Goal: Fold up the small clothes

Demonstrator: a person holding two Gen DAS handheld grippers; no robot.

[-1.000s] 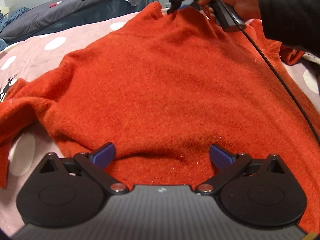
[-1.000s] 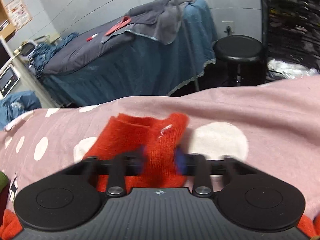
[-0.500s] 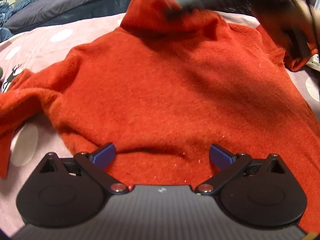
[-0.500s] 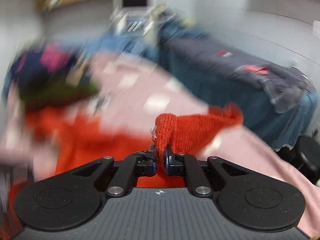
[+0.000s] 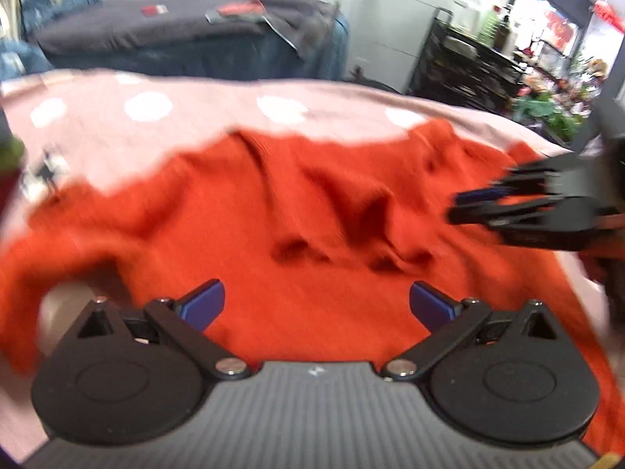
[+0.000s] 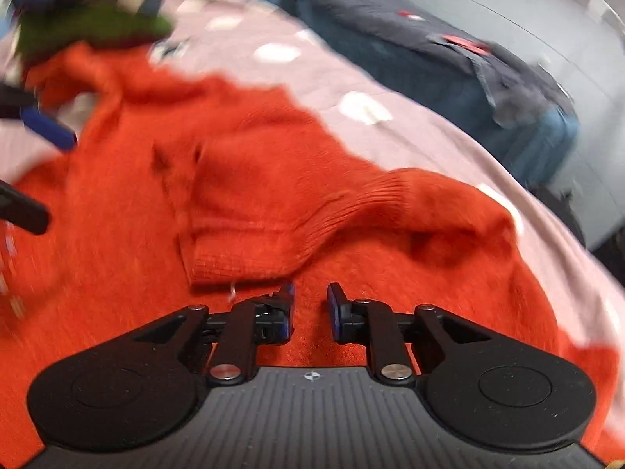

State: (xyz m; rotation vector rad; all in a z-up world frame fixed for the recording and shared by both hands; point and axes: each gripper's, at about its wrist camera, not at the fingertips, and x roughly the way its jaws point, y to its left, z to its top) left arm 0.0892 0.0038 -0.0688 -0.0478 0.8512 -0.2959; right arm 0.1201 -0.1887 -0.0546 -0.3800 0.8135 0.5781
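Note:
An orange-red knitted sweater (image 5: 297,234) lies on a pink bedspread with white dots (image 5: 148,105). Its sleeve (image 6: 273,211) is folded across the body, with the ribbed cuff (image 6: 230,262) just in front of my right gripper. My left gripper (image 5: 316,305) is wide open and empty, low over the near edge of the sweater. My right gripper (image 6: 310,305) is slightly open and empty above the sweater; it also shows in the left wrist view (image 5: 508,207) at the right. The left gripper's finger (image 6: 47,129) shows at the left of the right wrist view.
A table draped in dark grey and blue cloth (image 5: 175,35) stands beyond the bed. A pile of dark and green clothes (image 6: 90,23) lies at the far left of the bed. Dark shelving (image 5: 468,66) stands at the back right.
My right gripper carried the sleeve cuff over the sweater's body, let it go and opened slightly. The sleeve now lies folded across the body. My left gripper stayed open.

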